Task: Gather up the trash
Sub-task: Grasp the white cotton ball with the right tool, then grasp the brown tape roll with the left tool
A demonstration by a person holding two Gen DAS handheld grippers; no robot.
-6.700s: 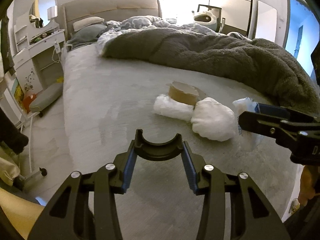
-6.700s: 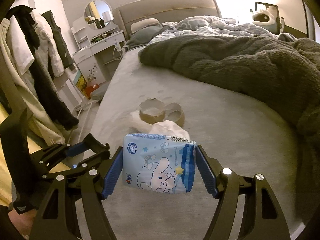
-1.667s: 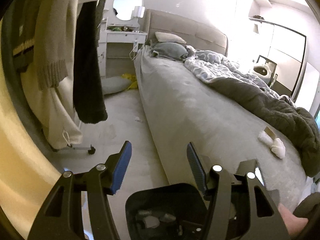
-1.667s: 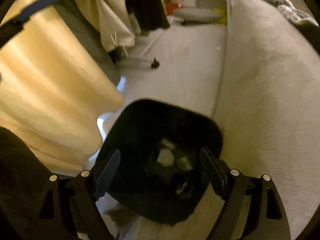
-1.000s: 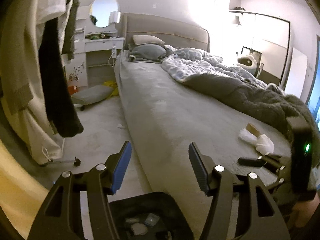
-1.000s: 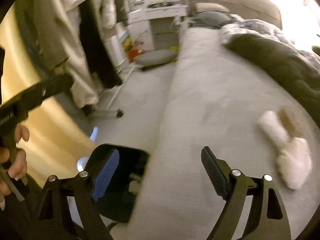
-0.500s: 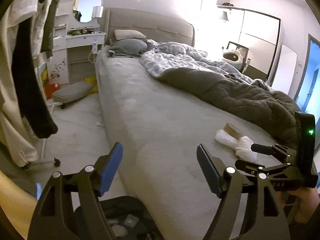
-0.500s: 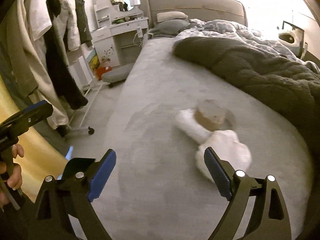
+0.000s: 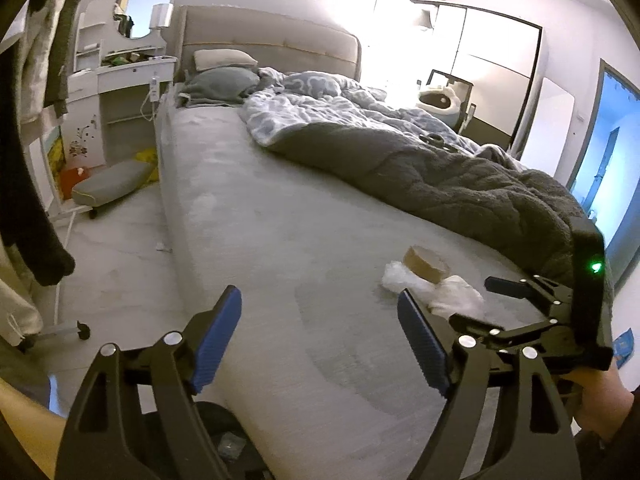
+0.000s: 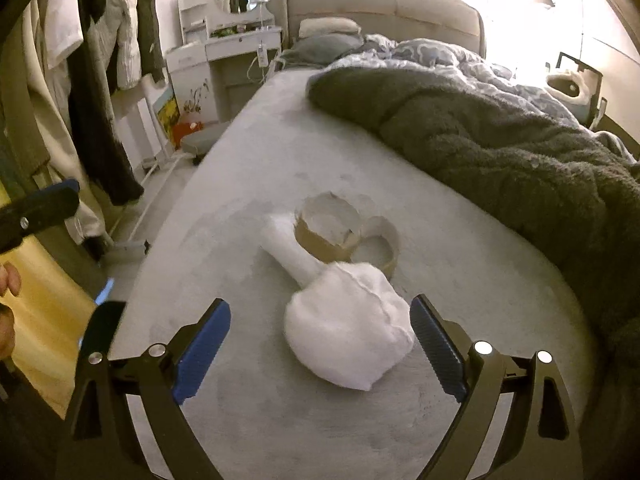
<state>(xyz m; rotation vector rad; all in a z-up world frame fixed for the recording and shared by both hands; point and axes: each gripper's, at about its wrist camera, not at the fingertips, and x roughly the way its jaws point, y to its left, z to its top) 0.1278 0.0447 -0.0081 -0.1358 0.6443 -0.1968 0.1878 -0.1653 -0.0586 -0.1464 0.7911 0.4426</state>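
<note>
A pile of trash lies on the grey bed (image 10: 248, 168): a white crumpled wad (image 10: 348, 328), a white roll piece (image 10: 286, 246) and torn cardboard rings (image 10: 328, 232). My right gripper (image 10: 320, 346) hangs just over the wad, which shows between its fingers; its jaws are opening and the pads do not press on it. In the left wrist view the same wad (image 9: 454, 300) and ring (image 9: 426, 264) lie ahead to the right. My left gripper (image 9: 320, 340) is over the bed's near edge, its jaws opening with nothing between them. The right gripper (image 9: 516, 300) shows beside the pile.
A black bin (image 9: 218, 410) with trash inside stands on the floor below the left gripper. A dark fluffy blanket (image 10: 500, 152) covers the bed's right side. Clothes hang on a rack (image 10: 104, 80) at the left, with a padded stool (image 9: 112, 180) and a vanity (image 9: 120, 80) beyond.
Both grippers have swung away from the bin toward the trash on the bed, and their jaws have widened. The white wad has come close up between the right gripper's fingers.
</note>
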